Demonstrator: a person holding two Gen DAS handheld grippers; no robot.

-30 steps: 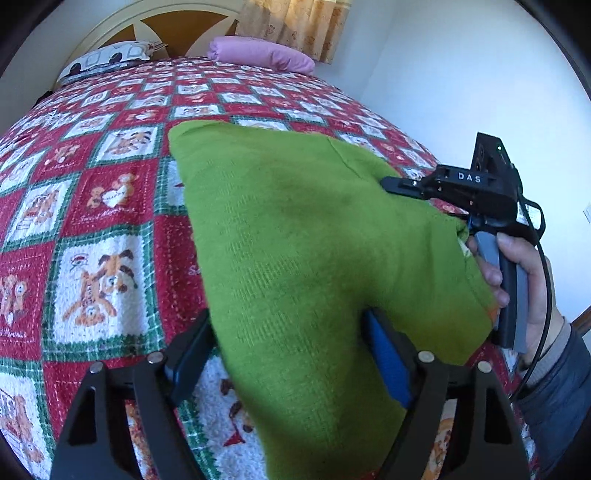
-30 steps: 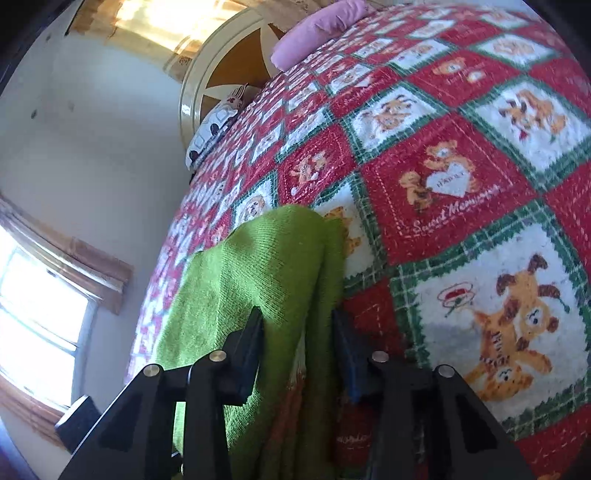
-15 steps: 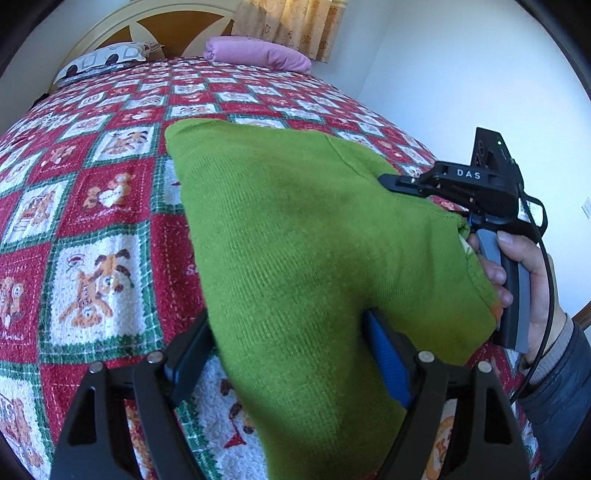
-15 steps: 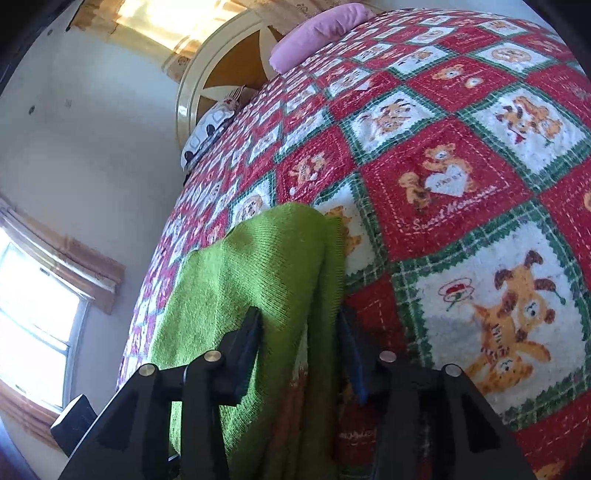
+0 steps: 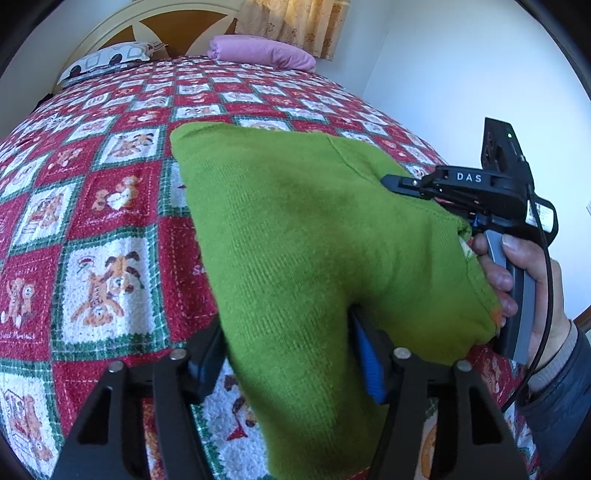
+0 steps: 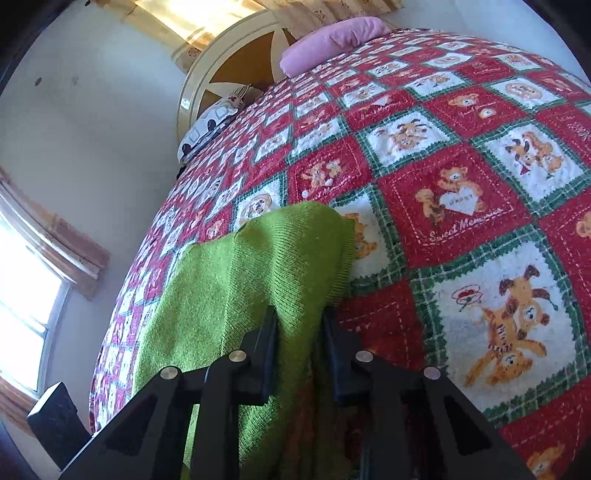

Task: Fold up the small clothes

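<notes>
Both grippers clamp their fingers on the near edge of the green sweater (image 5: 295, 240), left gripper (image 5: 291, 354) and right gripper (image 6: 299, 332) side by side and level above the quilted bed (image 5: 110, 206), apparently to carry that edge over while its far end rests on the quilt

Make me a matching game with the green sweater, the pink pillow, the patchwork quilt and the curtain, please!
Things:
1. green knitted sweater
2. pink pillow
3. red and green patchwork quilt with teddy bears
4. yellow patterned curtain

Places or states:
A. covers the whole bed
B. hangs behind the headboard
C. lies at the head of the bed
D. pinched by the left gripper and the right gripper

Pairs: 1-D, 2-C, 3-A, 4-B
</notes>
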